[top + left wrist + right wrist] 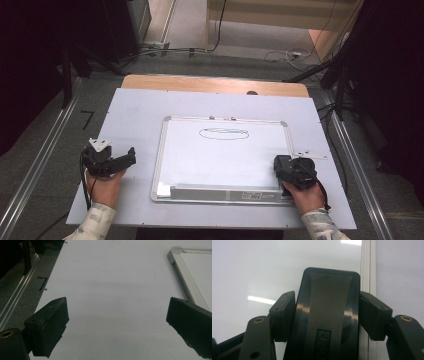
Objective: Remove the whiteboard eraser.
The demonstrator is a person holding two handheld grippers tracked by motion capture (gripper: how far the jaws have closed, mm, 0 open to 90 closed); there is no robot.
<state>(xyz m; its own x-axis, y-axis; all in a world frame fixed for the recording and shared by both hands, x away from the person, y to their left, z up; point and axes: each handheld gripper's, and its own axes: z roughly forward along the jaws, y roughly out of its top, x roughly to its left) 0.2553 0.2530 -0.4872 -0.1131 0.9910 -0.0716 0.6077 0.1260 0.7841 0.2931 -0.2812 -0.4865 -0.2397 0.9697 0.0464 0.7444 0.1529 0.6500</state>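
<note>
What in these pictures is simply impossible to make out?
- Black plastic eraser block clamped in the right tongs: in the right gripper view its printed word runs off the bottom edge.
- In the high view, that block sits behind the right tongs.
- Label on the aluminium-framed whiteboard's bottom tray: too small to read.
- Thin oval scribble: ink colour unclear, too faint.
- Left tongs: open over the pale table sheet, jaw bases cut off.

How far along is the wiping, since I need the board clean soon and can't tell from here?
Done: the right tongs have clamped the black rectangular eraser at the right edge of the aluminium-framed whiteboard. In hand: nothing more; the eraser is not yet at the drawing. Left: the dark oval scribble near the board's top is unwiped. The left tongs are open above the pale table sheet.
</note>
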